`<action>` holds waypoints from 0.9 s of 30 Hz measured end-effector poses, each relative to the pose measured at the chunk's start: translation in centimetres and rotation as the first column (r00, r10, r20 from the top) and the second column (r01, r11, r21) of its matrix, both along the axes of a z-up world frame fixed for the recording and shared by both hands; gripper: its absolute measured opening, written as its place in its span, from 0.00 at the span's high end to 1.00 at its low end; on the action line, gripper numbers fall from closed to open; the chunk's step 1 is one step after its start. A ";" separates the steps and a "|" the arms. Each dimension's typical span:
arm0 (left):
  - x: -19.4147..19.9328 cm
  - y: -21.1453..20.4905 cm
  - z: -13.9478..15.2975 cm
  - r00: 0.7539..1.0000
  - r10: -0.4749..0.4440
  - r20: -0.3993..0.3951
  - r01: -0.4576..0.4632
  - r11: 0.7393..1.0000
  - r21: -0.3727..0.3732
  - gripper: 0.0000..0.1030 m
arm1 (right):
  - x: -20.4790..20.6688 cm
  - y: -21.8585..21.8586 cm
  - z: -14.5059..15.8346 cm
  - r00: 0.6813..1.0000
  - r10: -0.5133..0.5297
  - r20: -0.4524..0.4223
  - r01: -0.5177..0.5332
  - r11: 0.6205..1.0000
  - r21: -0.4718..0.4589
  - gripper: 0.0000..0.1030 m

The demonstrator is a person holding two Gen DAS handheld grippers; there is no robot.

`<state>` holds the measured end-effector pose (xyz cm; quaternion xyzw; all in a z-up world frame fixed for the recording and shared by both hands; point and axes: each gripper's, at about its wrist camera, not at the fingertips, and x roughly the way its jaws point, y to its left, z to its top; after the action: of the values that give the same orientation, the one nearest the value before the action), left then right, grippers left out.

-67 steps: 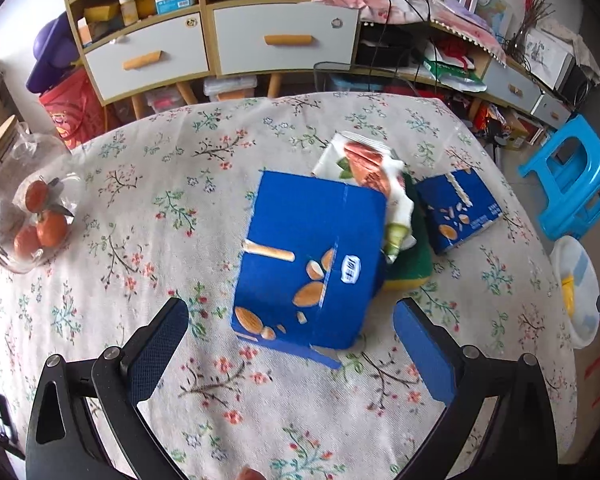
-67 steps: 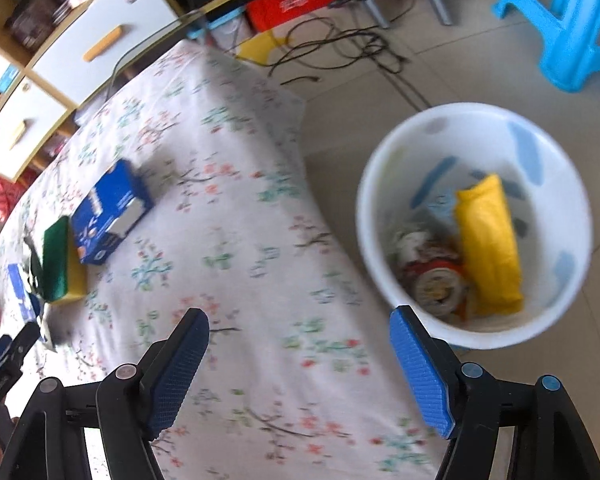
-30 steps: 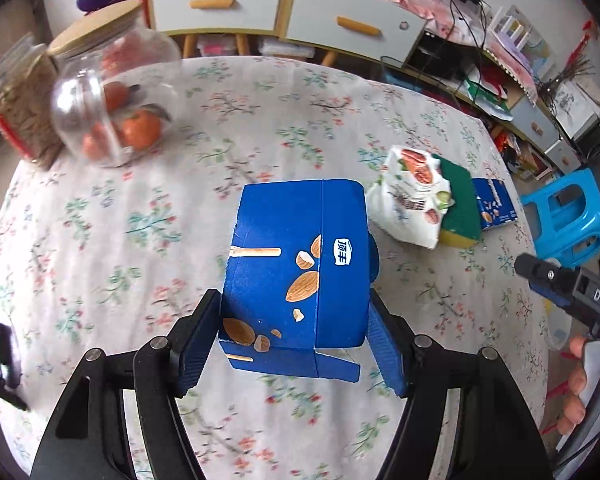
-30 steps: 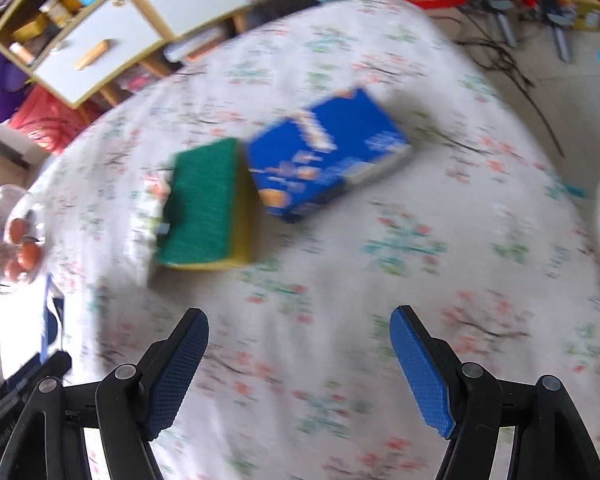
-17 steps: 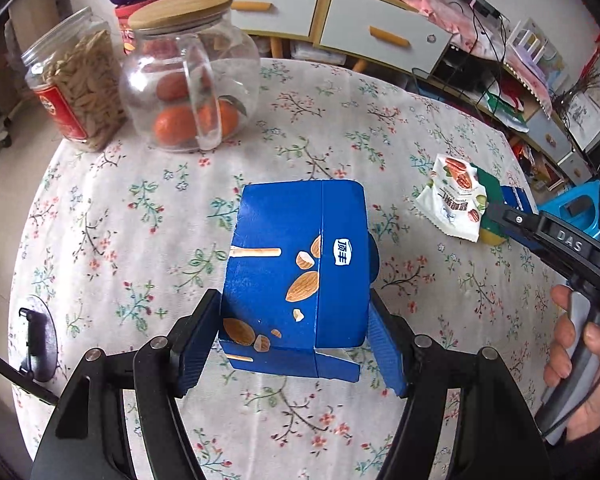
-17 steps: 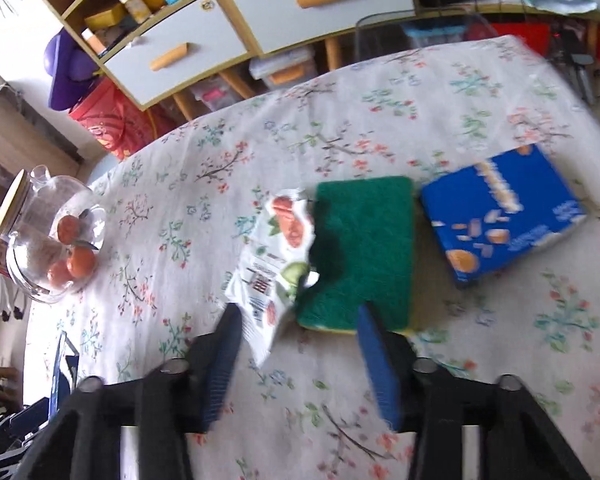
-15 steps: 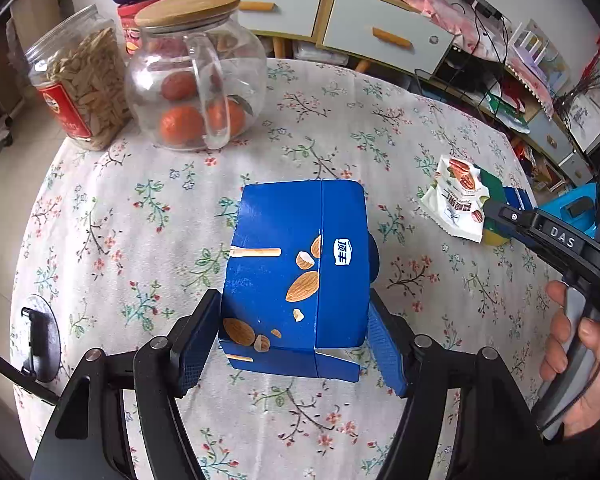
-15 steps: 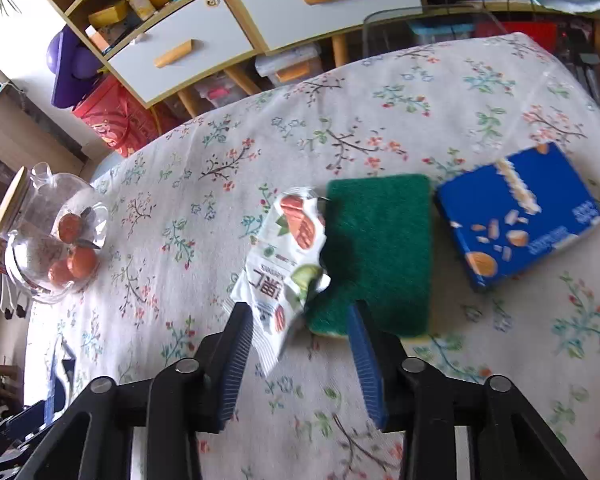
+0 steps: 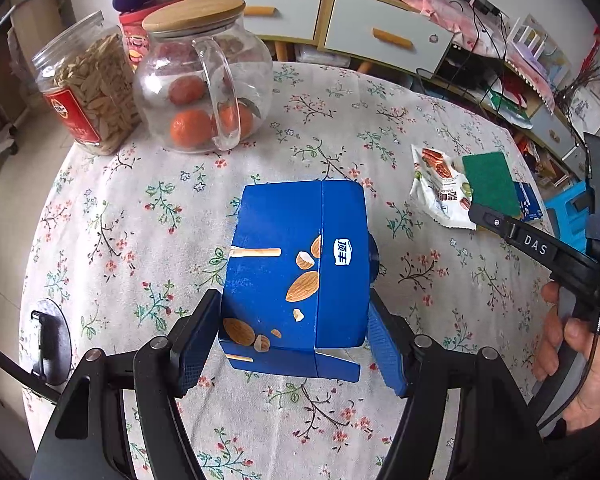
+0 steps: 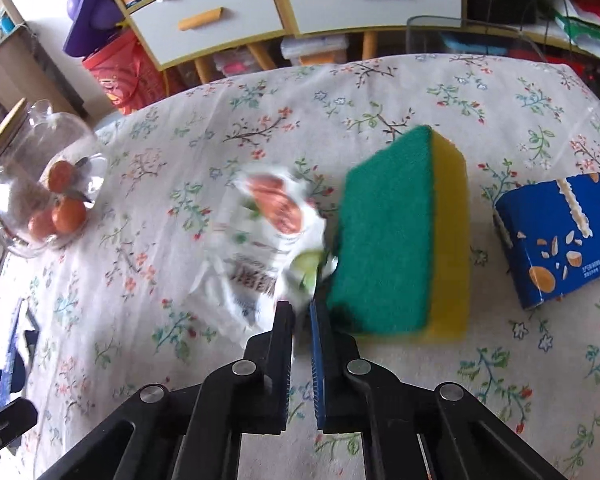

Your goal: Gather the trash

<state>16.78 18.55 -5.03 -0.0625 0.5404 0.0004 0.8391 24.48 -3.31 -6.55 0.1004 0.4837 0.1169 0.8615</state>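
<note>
Floral tablecloth [image 9: 140,220] over a round table, drawer cabinets and clutter behind. Clamped in the left gripper [image 9: 296,344]: a blue carton [image 9: 296,264], pads pressed flat on both side walls, jaws about midway apart, loose bottom flap hanging toward the camera. Pinched in the right gripper [image 10: 300,320]: just a thin edge of the snack wrapper [image 10: 260,240], jaws having just been closing and now all but together, with the film between them. Lying hard against that wrapper, a green-and-yellow sponge [image 10: 384,232], its near corner touching the right-hand finger; further right, well apart, a second blue box [image 10: 556,240]. No bin in either view. Likely troubles from here: slipping of the slick film out of so shallow a bite once lifted; dragging or tipping of the sponge, if snagged by the finger or resting on part of the wrapper; crushing of the carton's thin walls under a harder squeeze, or sliding out through the pads if tilted further with that flap open. Worth minding too: the glass jar of oranges [image 9: 204,80] at the far edge, within reach of a careless swing.
</note>
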 end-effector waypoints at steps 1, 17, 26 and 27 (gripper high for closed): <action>-0.1 -0.1 0.1 1.000 0.000 0.001 0.000 1.000 -0.001 0.30 | -0.2 0.0 0.3 1.000 0.004 0.003 -0.004 1.000 0.009 0.94; -0.8 0.4 0.8 1.000 0.014 0.013 -0.014 0.999 -0.039 0.30 | -1.7 -0.9 -0.6 0.993 -0.015 -0.119 0.043 0.969 0.244 0.54; -0.7 0.6 0.3 1.000 0.009 0.002 -0.009 1.000 -0.022 0.30 | 0.4 -1.6 -2.7 0.987 -0.113 -0.117 0.140 0.955 0.261 0.63; -0.6 0.6 0.2 1.000 0.010 0.001 -0.010 1.000 -0.021 0.30 | 0.5 -1.8 -2.8 0.986 -0.120 -0.112 0.145 0.956 0.254 0.65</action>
<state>16.14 19.14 -4.78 -0.0739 0.5396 -0.0010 0.8387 24.95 -5.07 -9.36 0.2510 0.4968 0.1168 0.8225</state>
